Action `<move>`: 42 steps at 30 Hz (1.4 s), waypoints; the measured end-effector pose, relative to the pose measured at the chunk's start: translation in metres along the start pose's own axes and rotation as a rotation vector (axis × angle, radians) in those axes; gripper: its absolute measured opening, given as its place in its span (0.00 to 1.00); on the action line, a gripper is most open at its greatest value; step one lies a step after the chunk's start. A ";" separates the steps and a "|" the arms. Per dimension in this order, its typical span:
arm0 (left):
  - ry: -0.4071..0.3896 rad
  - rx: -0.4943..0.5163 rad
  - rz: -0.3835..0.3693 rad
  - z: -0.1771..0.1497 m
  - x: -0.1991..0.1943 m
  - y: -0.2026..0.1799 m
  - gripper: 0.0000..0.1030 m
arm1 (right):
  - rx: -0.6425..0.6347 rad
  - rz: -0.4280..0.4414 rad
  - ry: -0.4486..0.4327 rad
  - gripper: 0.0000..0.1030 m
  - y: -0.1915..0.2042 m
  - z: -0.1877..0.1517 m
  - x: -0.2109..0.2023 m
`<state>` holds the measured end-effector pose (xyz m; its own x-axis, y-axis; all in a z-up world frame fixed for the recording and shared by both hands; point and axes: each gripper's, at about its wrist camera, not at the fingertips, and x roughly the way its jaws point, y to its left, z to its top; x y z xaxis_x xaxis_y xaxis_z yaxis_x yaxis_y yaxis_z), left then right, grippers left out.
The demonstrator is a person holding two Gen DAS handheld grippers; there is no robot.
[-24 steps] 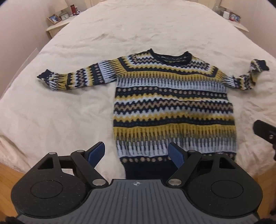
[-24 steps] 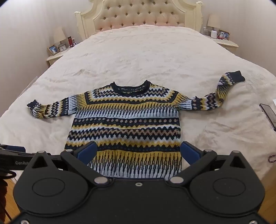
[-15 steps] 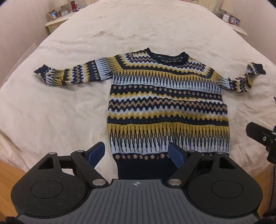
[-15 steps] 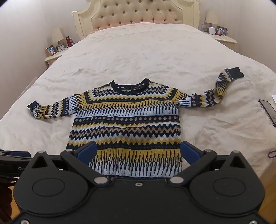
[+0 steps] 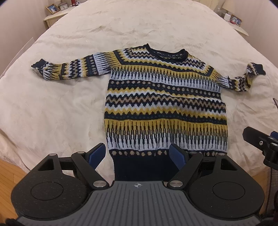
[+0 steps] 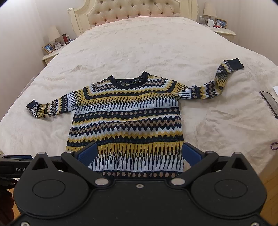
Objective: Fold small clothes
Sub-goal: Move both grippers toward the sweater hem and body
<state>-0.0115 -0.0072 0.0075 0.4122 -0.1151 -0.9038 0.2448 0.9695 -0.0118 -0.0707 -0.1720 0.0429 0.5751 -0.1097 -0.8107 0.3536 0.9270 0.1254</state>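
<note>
A patterned sweater [image 5: 165, 104] lies flat, front up, on the cream bedspread [image 5: 60, 107], near the foot of the bed, collar toward the tufted headboard [image 6: 133, 12]. It shows navy, mustard and pale blue zigzag bands, with a dark navy hem closest to both cameras. Both sleeves stretch out sideways; the one on the right of the views kinks upward at the cuff [image 6: 234, 63], while the other cuff [image 6: 32, 105] lies low and slightly bunched. The left gripper [image 5: 138, 153] hangs above the hem with its jaws spread apart, blue pads [image 5: 97, 153] clear of the fabric, nothing held. The right gripper [image 6: 139, 154] sits over the lower body of the sweater, jaws wide, one pad at each side of the knit in its view, and nothing is clamped there either. From the left wrist view, part of the right gripper pokes in at the right edge. A dark phone [image 6: 269, 102] rests on the bedspread to the right, well apart from the sweater, and nightstands [image 6: 52, 55] flank the headboard.
</note>
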 end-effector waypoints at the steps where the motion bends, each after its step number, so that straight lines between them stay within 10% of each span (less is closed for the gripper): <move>1: 0.002 -0.001 -0.002 0.000 0.000 0.000 0.77 | 0.000 0.001 0.002 0.99 0.000 0.000 0.000; 42: 0.057 -0.003 -0.006 0.009 0.016 -0.006 0.77 | 0.030 0.042 0.052 0.99 -0.004 0.009 0.023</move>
<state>0.0014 -0.0172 -0.0036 0.3599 -0.1084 -0.9267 0.2446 0.9695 -0.0184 -0.0521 -0.1809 0.0284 0.5509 -0.0510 -0.8330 0.3520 0.9192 0.1765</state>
